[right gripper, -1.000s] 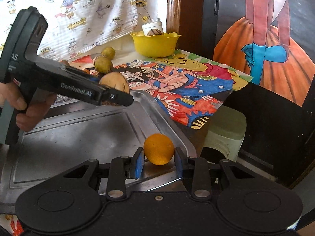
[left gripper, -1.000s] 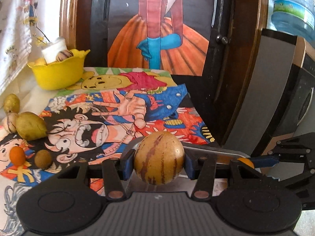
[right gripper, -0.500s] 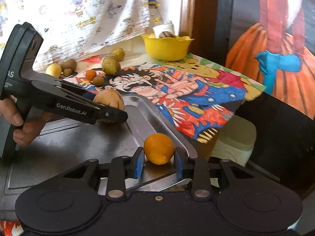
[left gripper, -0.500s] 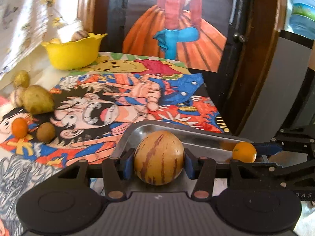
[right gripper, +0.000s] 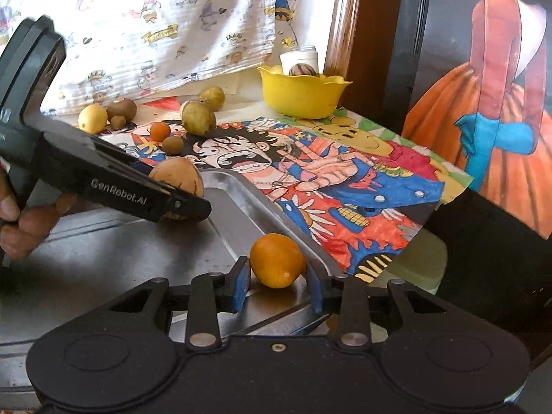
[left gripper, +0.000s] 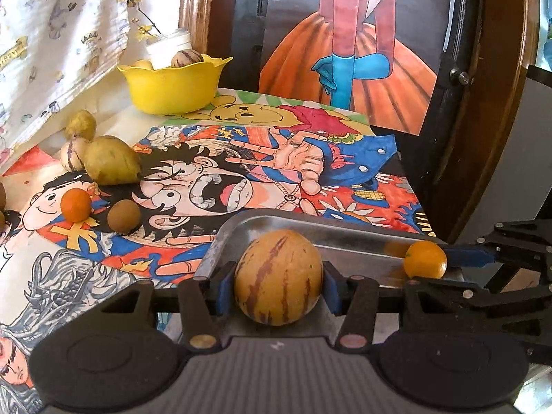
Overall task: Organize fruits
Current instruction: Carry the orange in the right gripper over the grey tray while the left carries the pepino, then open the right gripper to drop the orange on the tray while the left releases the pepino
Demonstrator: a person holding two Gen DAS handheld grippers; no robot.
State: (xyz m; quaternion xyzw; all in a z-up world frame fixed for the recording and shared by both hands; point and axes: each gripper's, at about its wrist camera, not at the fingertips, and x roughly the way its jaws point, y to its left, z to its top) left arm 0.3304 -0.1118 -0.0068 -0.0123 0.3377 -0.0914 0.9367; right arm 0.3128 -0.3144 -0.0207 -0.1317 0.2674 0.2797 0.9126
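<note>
Left wrist view: the left gripper (left gripper: 278, 284) pinches a striped pepino melon (left gripper: 278, 277) over the metal tray's (left gripper: 352, 241) corner. Right wrist view: the right gripper (right gripper: 278, 284) has its jaws opening, an orange (right gripper: 277, 259) resting on the tray between them, pads just clear. At 11 o'clock, 1 yellow bowl (right gripper: 303, 95) sits on the tabletop (right gripper: 362, 179) beyond loose fruits.

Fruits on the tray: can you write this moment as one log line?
left gripper: shut on striped fruit | right gripper: jaws opening, orange between, resting on metal tray | stage: placing
</note>
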